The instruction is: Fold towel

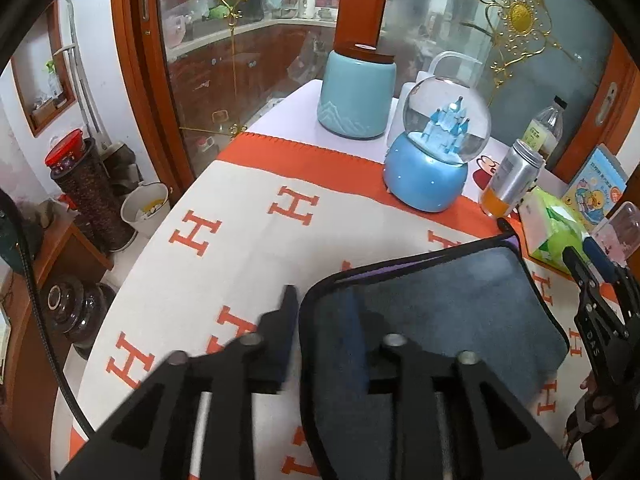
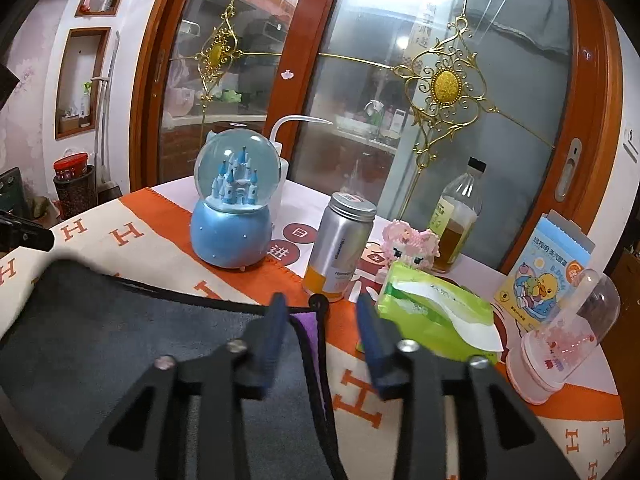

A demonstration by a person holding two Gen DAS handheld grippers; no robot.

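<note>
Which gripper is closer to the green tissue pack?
The right gripper. Its open fingers sit just beside the green tissue pack, at the gray towel's far corner. The left gripper is open over the towel's opposite edge, farther from the pack.

Towel (image 2: 120, 332) lies on the tablecloth (image 1: 224, 208) near the front, snow globe (image 2: 234, 216) behind it, can (image 2: 340, 246) right of the globe, tissue pack (image 2: 434, 312) right of the can, bottle (image 2: 456, 216) behind the pack.

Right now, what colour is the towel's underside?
Purple, under the grey towel at its turned corner; right wrist view shows it best.
</note>
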